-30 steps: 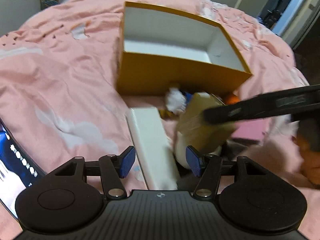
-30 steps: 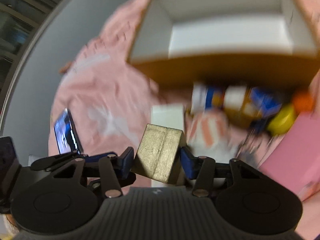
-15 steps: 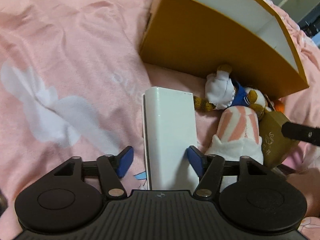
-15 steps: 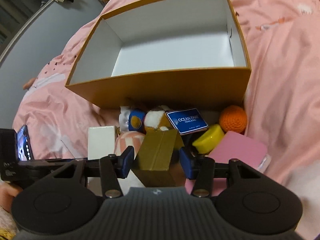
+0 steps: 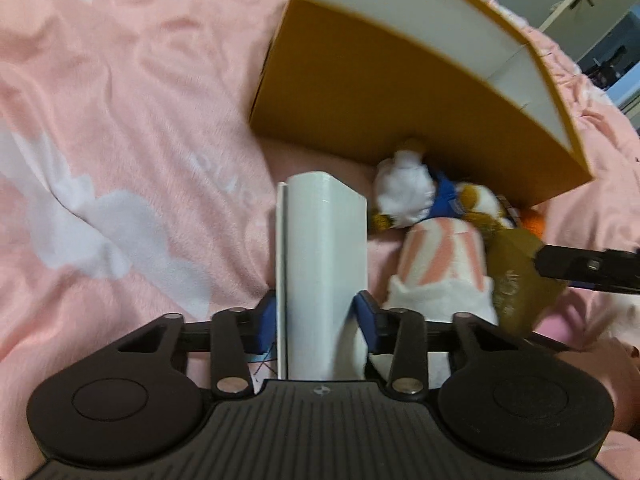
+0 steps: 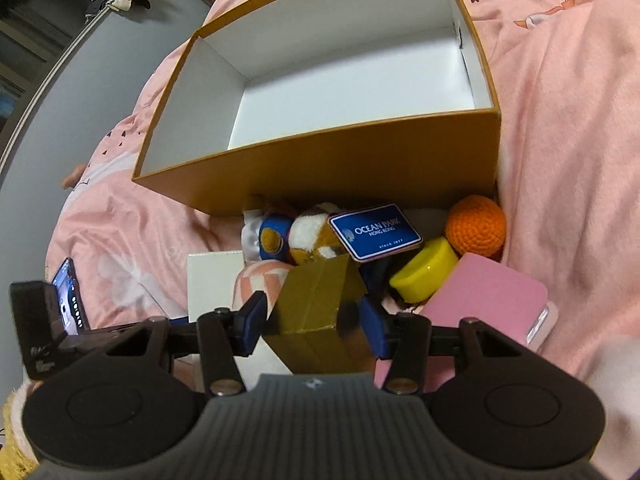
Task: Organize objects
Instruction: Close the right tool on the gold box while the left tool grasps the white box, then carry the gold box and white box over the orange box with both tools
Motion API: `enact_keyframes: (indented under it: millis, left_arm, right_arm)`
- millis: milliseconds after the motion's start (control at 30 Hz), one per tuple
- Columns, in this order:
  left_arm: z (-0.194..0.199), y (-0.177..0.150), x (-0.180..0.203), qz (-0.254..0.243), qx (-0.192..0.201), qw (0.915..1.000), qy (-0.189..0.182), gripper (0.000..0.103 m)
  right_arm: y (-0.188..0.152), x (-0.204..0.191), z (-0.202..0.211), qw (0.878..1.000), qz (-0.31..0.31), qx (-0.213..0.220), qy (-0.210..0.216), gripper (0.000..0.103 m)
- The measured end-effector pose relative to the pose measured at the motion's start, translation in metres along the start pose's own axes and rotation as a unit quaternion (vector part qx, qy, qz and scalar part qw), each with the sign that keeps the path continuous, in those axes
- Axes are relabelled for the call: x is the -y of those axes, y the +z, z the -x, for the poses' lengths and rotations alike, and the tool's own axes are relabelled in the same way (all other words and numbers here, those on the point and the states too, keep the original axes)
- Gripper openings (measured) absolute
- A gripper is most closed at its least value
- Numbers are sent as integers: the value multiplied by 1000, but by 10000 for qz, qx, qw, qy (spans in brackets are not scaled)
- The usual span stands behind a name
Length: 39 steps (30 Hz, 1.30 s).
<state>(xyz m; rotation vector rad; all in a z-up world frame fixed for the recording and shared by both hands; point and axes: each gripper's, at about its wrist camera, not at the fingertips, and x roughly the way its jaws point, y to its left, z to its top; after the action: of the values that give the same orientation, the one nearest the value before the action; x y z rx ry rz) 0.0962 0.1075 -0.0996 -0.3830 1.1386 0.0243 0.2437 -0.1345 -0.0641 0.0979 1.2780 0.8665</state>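
One white box (image 5: 322,256), one gold box (image 6: 316,304)

We are seeing the open box (image 6: 320,176) lying at twelve o'clock on the bedspread (image 6: 560,120); the plush toy (image 6: 312,236), ball (image 6: 476,226) and tub (image 6: 424,276) are sitting before it, the phone (image 6: 68,296) at nine o'clock.

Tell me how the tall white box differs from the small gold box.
The tall white box is plain, glossy and long; the small gold box is shorter, with a seam down its face. The white one sits between the left gripper pads, whose jaws have just been closing, low beside the striped plush. The gold one is clamped in the right gripper, tilted over the toy pile. Both are outside the orange cardboard box, which is empty.
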Motion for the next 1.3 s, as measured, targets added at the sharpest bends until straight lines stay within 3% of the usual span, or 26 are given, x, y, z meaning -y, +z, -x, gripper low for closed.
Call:
enact_keyframes:
  millis: [100,300,433,567,600,800,900,1067,1167,1300]
  left_arm:
    - [2,-7,7,-241,45,9996,102,41]
    - [-3,-1,3,-19,79,9998,154,42]
    - [26,-9,6,-88,443,9989,94,33]
    - [67,-3,13,-288,967,9949,78,32]
    - [65,19,27,-325,1059,9938,37,32]
    - [113,69,71,-1023,1684,9803,-126,32]
    - [117,104,95,-1280,1815,9746,-284,32]
    - [81,155,121,-1570,1566,9751,-14,32]
    - [35,177,127,-1748,1125,9772,427,32]
    - [-18,188,123,-1978,580,9730,1038,32]
  right_arm:
    - [1,0,-2,10000,40,-78,23,53]
    - [0,0,-7,9999,-74,-149,24,54]
    - [-5,-3,10,10000,-85,42,-17,53]
    - [-3,-10,34,9993,64,356,66,52]
    - [-1,-13,40,9989,112,439,119,52]
    - [29,-32,78,9934,481,934,465,52]
    - [57,-38,87,9894,531,1223,580,52]
    - [103,-39,69,9874,435,1465,401,51]
    - [124,-29,43,9906,234,1291,398,51]
    - [136,-13,9,9944,103,1047,127,51]
